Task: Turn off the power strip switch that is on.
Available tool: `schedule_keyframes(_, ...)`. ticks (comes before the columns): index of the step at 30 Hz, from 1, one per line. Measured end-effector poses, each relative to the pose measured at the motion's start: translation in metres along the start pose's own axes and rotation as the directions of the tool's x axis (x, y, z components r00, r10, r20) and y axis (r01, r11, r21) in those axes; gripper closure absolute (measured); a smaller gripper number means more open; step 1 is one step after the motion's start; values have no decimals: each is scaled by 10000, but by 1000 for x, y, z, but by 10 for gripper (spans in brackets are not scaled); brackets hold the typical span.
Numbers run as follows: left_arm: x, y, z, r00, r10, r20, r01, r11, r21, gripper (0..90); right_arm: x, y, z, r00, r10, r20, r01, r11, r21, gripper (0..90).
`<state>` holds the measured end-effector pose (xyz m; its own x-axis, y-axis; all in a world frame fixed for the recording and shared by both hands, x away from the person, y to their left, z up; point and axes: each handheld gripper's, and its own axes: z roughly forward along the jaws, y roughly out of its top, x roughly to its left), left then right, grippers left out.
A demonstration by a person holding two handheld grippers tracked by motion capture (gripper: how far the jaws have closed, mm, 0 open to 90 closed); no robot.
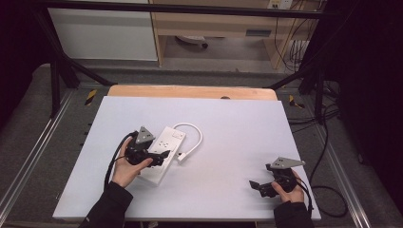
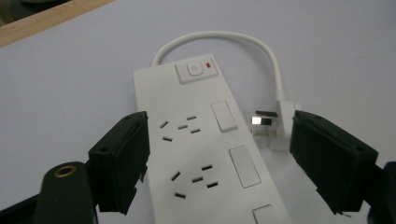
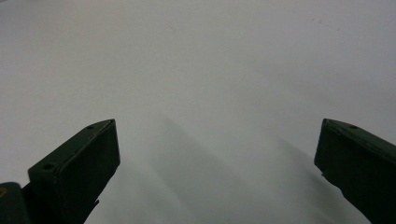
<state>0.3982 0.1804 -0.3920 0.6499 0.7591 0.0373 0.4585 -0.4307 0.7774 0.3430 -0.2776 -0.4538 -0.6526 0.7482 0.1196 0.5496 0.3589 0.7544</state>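
White strip: we see the power strip (image 2: 201, 154) lying flat on the pale table (image 1: 237, 137), left of centre in the high view, with its long side running at a slant.
Sockets: in the left gripper view we count two groups of pin slots up its face, with blank rectangular covers beside them.
Switch: a square button (image 2: 193, 70) with a small red light beside it sits at the strip's far end.
Cord: a short white cable (image 2: 224, 38) loops out from the switch end and curls round to the plug (image 2: 275, 123), which lies on the table just beside the strip, its metal pins pointing at it.
Left gripper (image 2: 219, 163): our jaws hang wide apart over the strip, one at each long side, and we see the pads touching nothing.
Right gripper (image 3: 217, 172): our jaws gape wide over bare table, well apart from the strip, at the near right corner in the high view.
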Motion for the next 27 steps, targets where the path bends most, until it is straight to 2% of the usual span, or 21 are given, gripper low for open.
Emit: schedule_keyframes(27,-5,3,11,9994,-131,-335,127,9998,-133,405,0,0,0,10000,-4,-18,4,10000,0,7)
